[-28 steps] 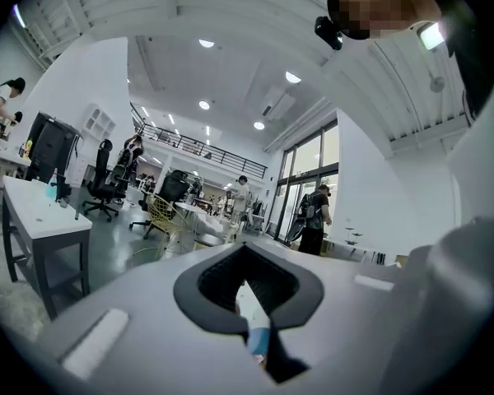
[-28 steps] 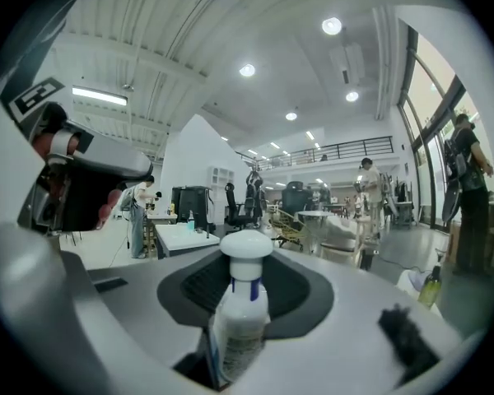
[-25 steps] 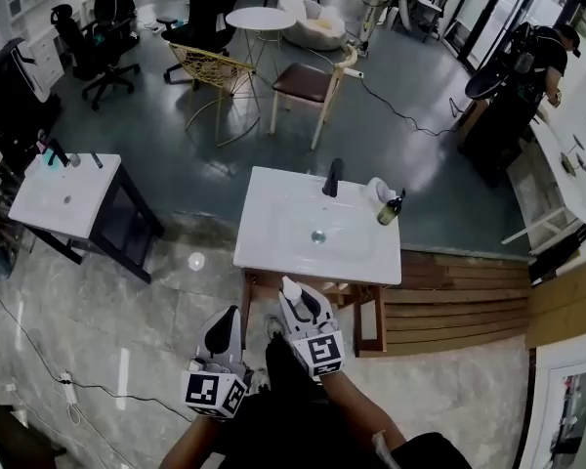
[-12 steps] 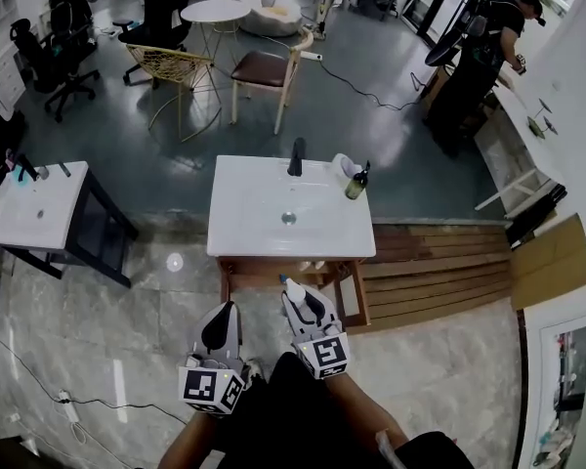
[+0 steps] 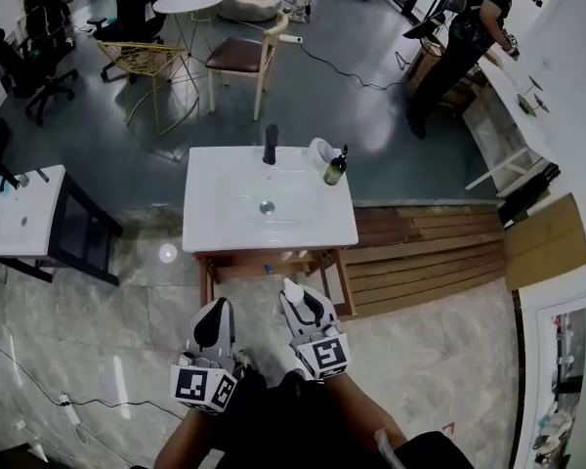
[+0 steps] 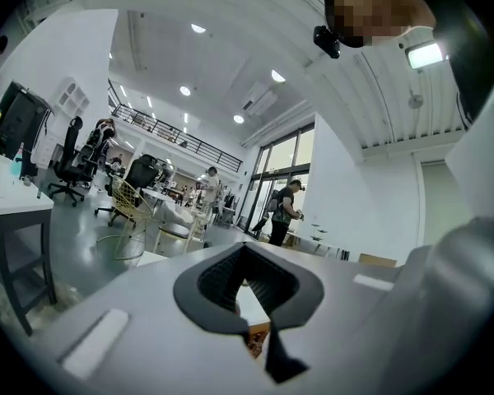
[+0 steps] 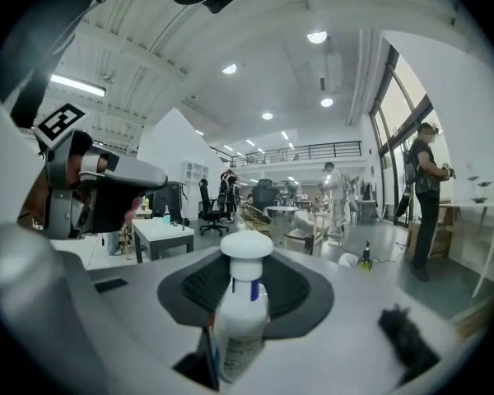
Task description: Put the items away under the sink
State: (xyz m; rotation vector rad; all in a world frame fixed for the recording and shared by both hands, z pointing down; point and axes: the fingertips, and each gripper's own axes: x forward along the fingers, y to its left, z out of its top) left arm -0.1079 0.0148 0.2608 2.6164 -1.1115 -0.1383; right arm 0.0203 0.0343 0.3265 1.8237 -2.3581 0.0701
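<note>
A white sink table (image 5: 225, 228) on a wooden frame (image 5: 206, 283) stands just ahead of me in the head view. On it are a black faucet (image 5: 271, 145) and a dark bottle (image 5: 335, 168). My right gripper (image 5: 301, 301) is shut on a white bottle (image 7: 240, 315) with a white cap, upright between the jaws. My left gripper (image 5: 214, 322) hangs beside it, left of the right one, with its fingertips together and nothing held (image 6: 245, 249). Both point at the front of the sink table and are a short way from it.
A stack of wooden boards (image 5: 430, 252) lies on the floor right of the sink. A second white sink table (image 5: 20, 213) stands at the left. Chairs (image 5: 239, 57) and a round table (image 5: 188, 3) are behind. A person (image 5: 464, 32) stands at the far right.
In the head view the sink table has slid left and up while the room behind has shifted. Both grippers keep their places in the picture, and the white bottle stays in the right one.
</note>
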